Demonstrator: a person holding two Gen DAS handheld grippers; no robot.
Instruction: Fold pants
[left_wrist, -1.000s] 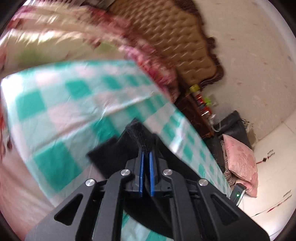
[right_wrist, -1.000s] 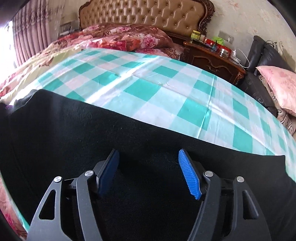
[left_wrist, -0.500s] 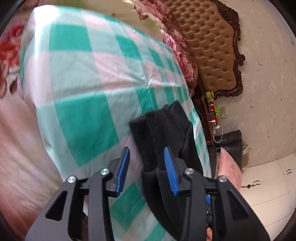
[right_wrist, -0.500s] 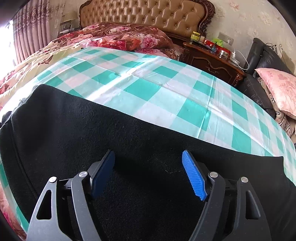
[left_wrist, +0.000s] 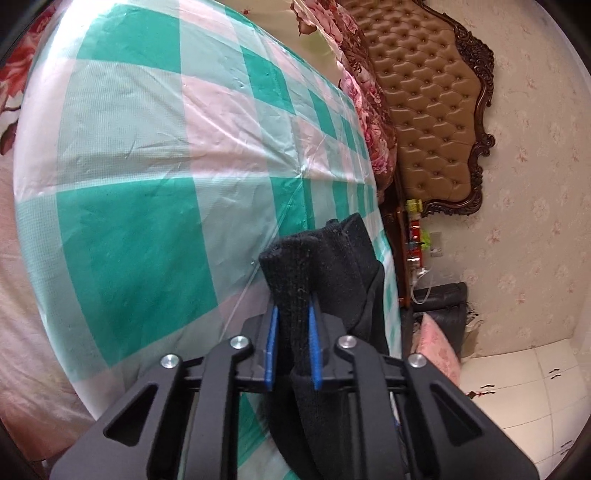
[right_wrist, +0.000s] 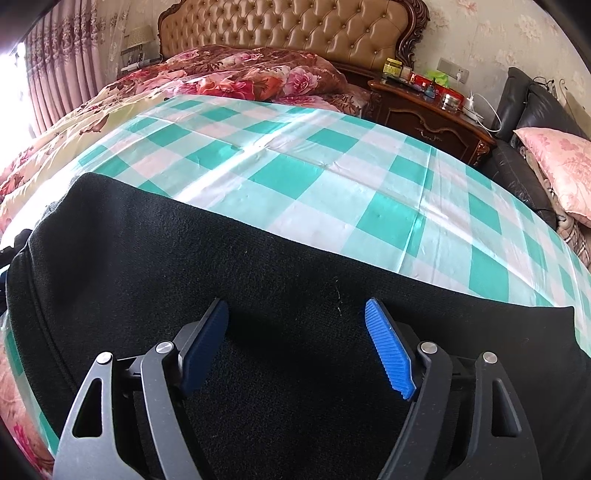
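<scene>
1. The left gripper (left_wrist: 291, 332) pinches a thick folded band of the black pants (left_wrist: 295, 280) between its blue pads (left_wrist: 272, 347); the rest of the cloth hangs down past the jaws at the bed's side edge
2. The right gripper (right_wrist: 295, 339) is spread wide, its ribbed blue fingers (right_wrist: 388, 354) hovering over the pants (right_wrist: 258, 295), which lie flat along the near edge of the bed
3. The bed carries a glossy checked sheet (right_wrist: 314, 173) in teal and white, lightly creased; a bunched floral quilt (right_wrist: 240, 74) lies at its head end
4. Behind stands a tufted tan headboard (right_wrist: 295, 29) with a carved dark frame, and beside it a dark wooden nightstand (right_wrist: 424, 114) crowded with small jars
5. A pink cushion (right_wrist: 557, 166) rests on a black leather seat (right_wrist: 517, 170) by the bed's far side; wallpaper is pale and flowered, the floor white tile (left_wrist: 517, 387)
</scene>
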